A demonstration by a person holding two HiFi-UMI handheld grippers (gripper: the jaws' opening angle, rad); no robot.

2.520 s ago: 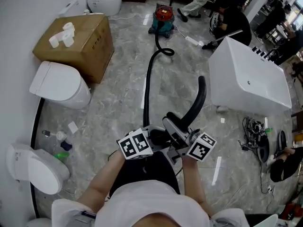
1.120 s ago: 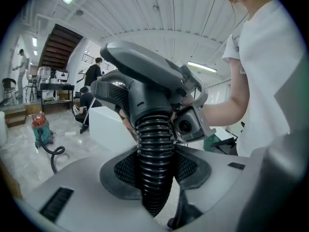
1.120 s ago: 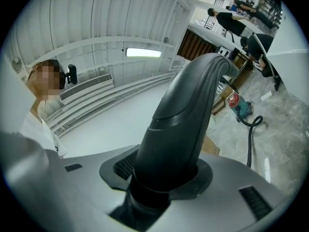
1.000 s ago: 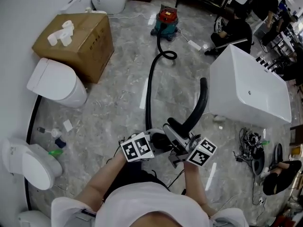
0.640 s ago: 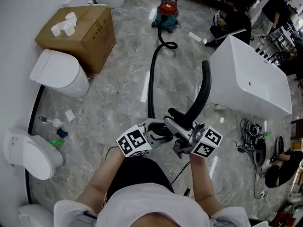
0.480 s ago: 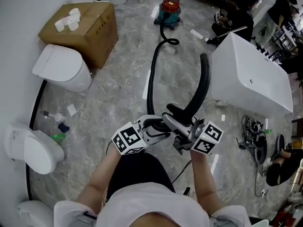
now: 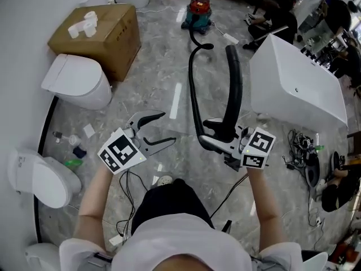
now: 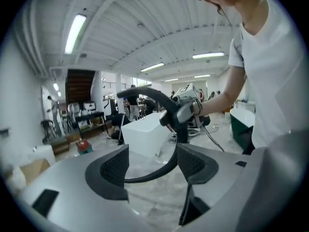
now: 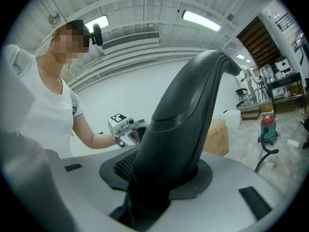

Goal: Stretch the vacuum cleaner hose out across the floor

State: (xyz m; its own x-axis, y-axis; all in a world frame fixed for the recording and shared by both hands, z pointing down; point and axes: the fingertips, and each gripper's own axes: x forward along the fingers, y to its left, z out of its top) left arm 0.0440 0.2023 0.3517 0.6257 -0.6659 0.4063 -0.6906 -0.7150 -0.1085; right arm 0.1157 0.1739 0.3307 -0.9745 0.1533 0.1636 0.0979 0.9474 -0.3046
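A red and teal vacuum cleaner [image 7: 197, 9] stands far off on the marble floor. Its black hose [image 7: 193, 95] curls once near it, then runs toward me and up to a thick curved handle [image 7: 233, 89]. My right gripper [image 7: 217, 141] is shut on the base of that handle, which fills the right gripper view as a black bar [image 9: 183, 124] between the pads. My left gripper [image 7: 168, 127] is out to the left, apart from the hose. Its jaws have just been opening and nothing is between them; in the left gripper view [image 8: 152, 166] the hose only shows in the distance.
A white bathtub [image 7: 293, 83] stands right of the hose. A cardboard box [image 7: 101, 33] and two toilets [image 7: 76, 86] [image 7: 39, 182] line the left wall. Small bottles [image 7: 73, 151] lie at left, tangled cables [image 7: 304, 157] at right. People sit beyond the tub [image 7: 276, 21].
The left gripper has let go of the hose, opened and swung out to the left. The right gripper has carried the handle rightward, and the hose lies straighter.
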